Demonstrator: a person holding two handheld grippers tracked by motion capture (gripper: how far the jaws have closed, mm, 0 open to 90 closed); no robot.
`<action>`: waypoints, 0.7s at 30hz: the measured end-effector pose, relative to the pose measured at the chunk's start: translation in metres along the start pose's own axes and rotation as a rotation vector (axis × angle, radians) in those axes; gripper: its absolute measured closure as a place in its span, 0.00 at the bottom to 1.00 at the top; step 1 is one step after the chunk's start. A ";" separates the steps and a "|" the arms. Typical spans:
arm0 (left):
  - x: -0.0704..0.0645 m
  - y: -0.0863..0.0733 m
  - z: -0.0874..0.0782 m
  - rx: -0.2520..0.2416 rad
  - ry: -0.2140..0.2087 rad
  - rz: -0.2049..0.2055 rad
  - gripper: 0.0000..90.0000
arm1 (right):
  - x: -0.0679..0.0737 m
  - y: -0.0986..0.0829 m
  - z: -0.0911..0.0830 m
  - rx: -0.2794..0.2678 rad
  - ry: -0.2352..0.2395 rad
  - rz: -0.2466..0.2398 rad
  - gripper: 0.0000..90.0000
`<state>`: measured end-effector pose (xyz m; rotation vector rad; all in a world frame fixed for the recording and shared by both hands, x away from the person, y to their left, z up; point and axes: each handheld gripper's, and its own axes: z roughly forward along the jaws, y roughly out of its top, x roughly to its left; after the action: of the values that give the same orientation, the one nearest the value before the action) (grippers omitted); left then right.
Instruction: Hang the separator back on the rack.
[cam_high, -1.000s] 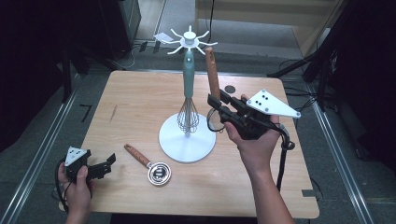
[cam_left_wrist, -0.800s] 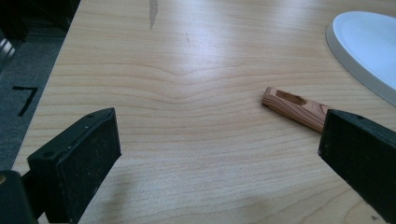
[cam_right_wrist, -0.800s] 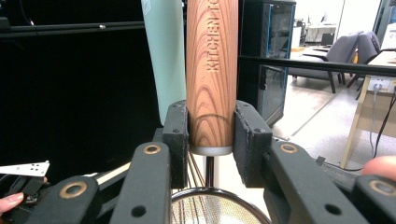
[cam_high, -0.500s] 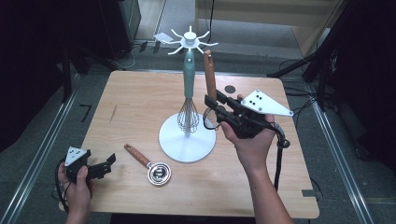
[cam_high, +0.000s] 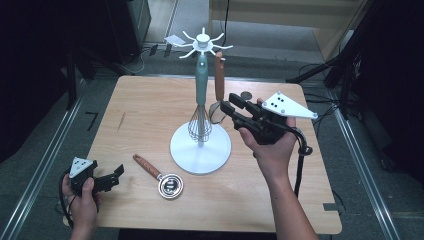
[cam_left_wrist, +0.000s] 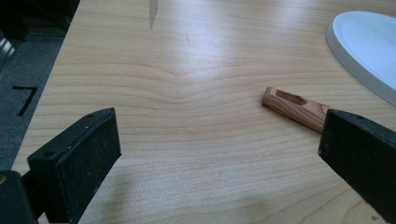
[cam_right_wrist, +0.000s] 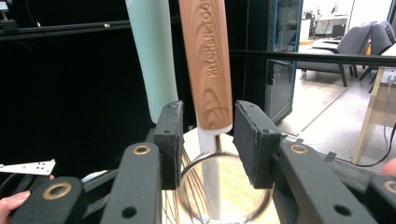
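Teal whisk (cam_high: 200, 116) beside wood-handled utensil (cam_high: 219, 83), rt tongs (cam_high: 226, 108).

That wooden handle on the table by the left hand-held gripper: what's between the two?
Bare tabletop, in the left gripper view: the wooden handle lies ahead of the open left hand-held gripper, untouched.

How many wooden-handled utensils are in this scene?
2. One hangs from the white rack, its wooden handle between the right gripper's jaws. The other, a small strainer, lies flat on the table near the left gripper. None seems hidden.
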<state>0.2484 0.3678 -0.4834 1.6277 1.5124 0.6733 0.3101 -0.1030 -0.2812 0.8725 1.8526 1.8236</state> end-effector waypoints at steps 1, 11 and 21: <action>0.000 0.000 0.000 0.000 0.001 0.000 0.00 | 0.000 0.001 0.000 0.001 -0.008 -0.006 0.75; 0.000 0.000 0.000 0.000 0.001 0.002 0.00 | -0.003 0.017 0.007 -0.005 -0.089 -0.013 1.00; 0.000 0.000 0.000 0.000 0.001 0.001 0.00 | -0.007 0.033 0.019 -0.054 -0.123 -0.012 1.00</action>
<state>0.2484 0.3678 -0.4834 1.6281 1.5125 0.6746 0.3332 -0.0950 -0.2507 0.9307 1.7222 1.7632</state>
